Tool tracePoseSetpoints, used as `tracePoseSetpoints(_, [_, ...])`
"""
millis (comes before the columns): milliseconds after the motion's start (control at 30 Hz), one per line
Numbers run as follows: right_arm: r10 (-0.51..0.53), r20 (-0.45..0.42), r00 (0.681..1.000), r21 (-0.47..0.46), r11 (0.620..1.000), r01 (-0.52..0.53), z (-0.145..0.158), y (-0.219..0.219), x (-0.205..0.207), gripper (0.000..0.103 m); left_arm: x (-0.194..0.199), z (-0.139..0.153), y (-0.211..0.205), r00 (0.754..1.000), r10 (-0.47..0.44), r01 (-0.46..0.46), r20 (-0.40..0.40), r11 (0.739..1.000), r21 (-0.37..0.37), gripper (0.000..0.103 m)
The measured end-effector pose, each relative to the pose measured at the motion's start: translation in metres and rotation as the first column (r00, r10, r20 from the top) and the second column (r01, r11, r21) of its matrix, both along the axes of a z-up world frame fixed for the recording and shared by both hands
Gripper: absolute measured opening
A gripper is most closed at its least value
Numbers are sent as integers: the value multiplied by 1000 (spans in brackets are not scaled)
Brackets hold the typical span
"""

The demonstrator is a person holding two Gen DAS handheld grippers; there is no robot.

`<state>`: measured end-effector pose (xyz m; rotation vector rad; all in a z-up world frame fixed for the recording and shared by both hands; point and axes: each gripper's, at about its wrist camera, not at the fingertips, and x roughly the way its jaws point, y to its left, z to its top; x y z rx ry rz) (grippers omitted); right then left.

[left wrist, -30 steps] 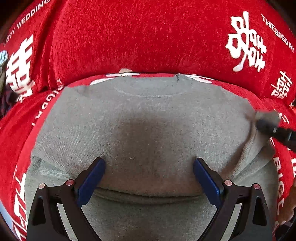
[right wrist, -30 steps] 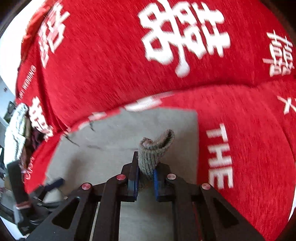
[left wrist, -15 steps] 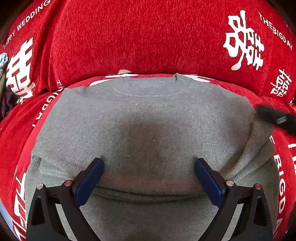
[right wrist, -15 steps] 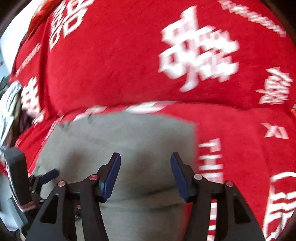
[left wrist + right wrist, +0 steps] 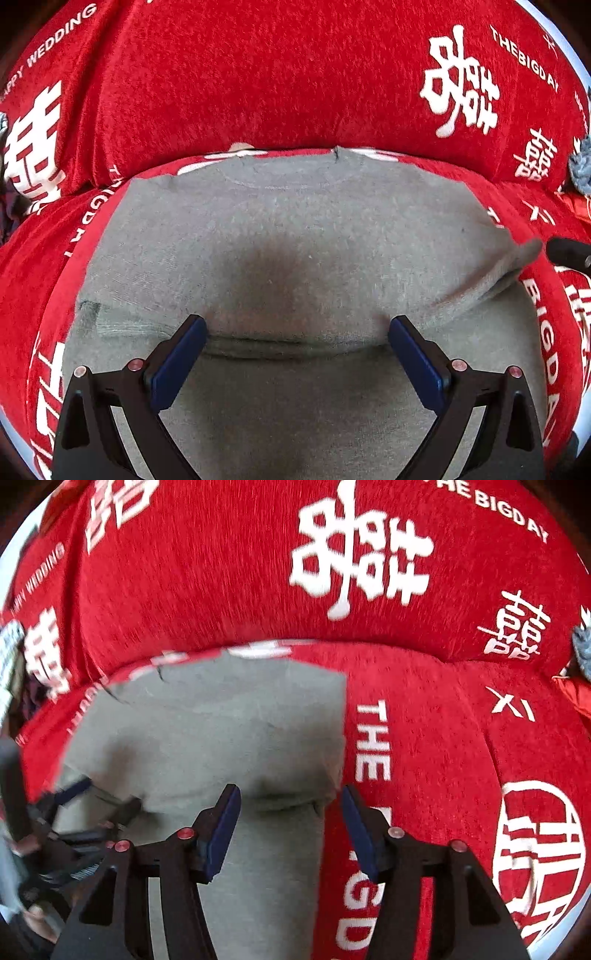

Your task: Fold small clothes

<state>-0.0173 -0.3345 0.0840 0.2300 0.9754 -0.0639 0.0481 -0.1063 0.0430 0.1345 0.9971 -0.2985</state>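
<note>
On top of the red cover (image 5: pixel 280 74), the one printed with white characters and English wedding lettering, lies a small grey sweater (image 5: pixel 295 229), neckline toward the far cushion and its body spread mostly flat. Its lower part is folded up, so a doubled edge runs across just ahead of the left gripper (image 5: pixel 297 347). That gripper sits low over the sweater with its blue pads spread wide, nothing pinched between them, fabric just lying underneath. Over on the sweater's right edge a sleeve or fold (image 5: pixel 495 273) sticks up a bit, kinda rumpled, and the dark tip of the other tool is right next to it at the picture's edge.

From the right wrist view, the right gripper (image 5: pixel 290 819) has just been opening its jaws and they stand apart now, empty, hovering over the sweater's right side where grey meets red. Picture's a little blurry there. You can see the left gripper (image 5: pixel 77 812) at the far left of that view, over the cloth, too smeared to read
</note>
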Motion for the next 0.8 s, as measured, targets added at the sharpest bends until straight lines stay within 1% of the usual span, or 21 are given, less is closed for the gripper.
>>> tracePoseSetpoints(67, [-1,17,1000,-21,1000,1,3,7,15,67,4,4,2,999,32,-32,5,999,-5,99])
tracePoseSetpoints(133, [12,17,1000,-34,999,-11,-2,20,35,67,10,4,4,999,54,-54,-2,999,0,99])
tracePoseSetpoints(167, [39,-6,999,-54,998,-39,-10,28,46,67,11,1,4,998,55,-55,-15,998,10,99])
tracePoseSetpoints(233, [44,-73,996,-73,996,-50,-27,39,59,67,10,-7,5,998,42,-41,-41,999,27,99])
tracePoseSetpoints(267, [35,-114,993,-79,996,-44,-37,41,58,67,6,-8,7,999,35,-34,-35,999,24,100])
tracePoseSetpoints(333, [27,-113,993,-81,996,-37,-47,42,42,67,-1,-9,14,999,19,-19,-37,1000,16,100])
tracePoseSetpoints(400, [29,-116,993,-111,993,-42,-57,46,23,66,-7,-21,22,998,14,-11,-64,999,42,100])
tracePoseSetpoints(433, [25,-108,994,-132,990,-40,-58,49,15,66,-13,-19,27,999,8,-7,-42,1000,28,100])
tracePoseSetpoints(500, [6,-64,998,-170,985,-17,-53,54,-4,67,-17,-14,33,999,18,-17,-27,999,34,100])
tracePoseSetpoints(567, [1,-22,1000,-141,990,-4,-44,58,-10,67,-18,-5,39,1000,24,-24,-18,1000,-2,100])
tracePoseSetpoints(633, [-1,-9,1000,-111,994,-1,-38,65,-8,67,-14,3,43,999,49,-49,-9,999,-3,100])
tracePoseSetpoints(667, [17,-16,1000,-87,996,-18,-39,71,-3,67,-11,4,45,998,56,-56,-9,998,-5,100])
tracePoseSetpoints(700, [39,-28,999,-67,997,-41,-43,76,1,69,-9,2,48,998,60,-60,-16,998,0,100])
tracePoseSetpoints(733, [50,-49,998,-51,997,-53,-48,81,4,72,-6,-4,51,997,69,-68,-37,997,23,100])
tracePoseSetpoints(800, [42,-133,990,-56,997,-50,-70,91,4,72,-7,-17,60,992,86,-81,-89,995,65,101])
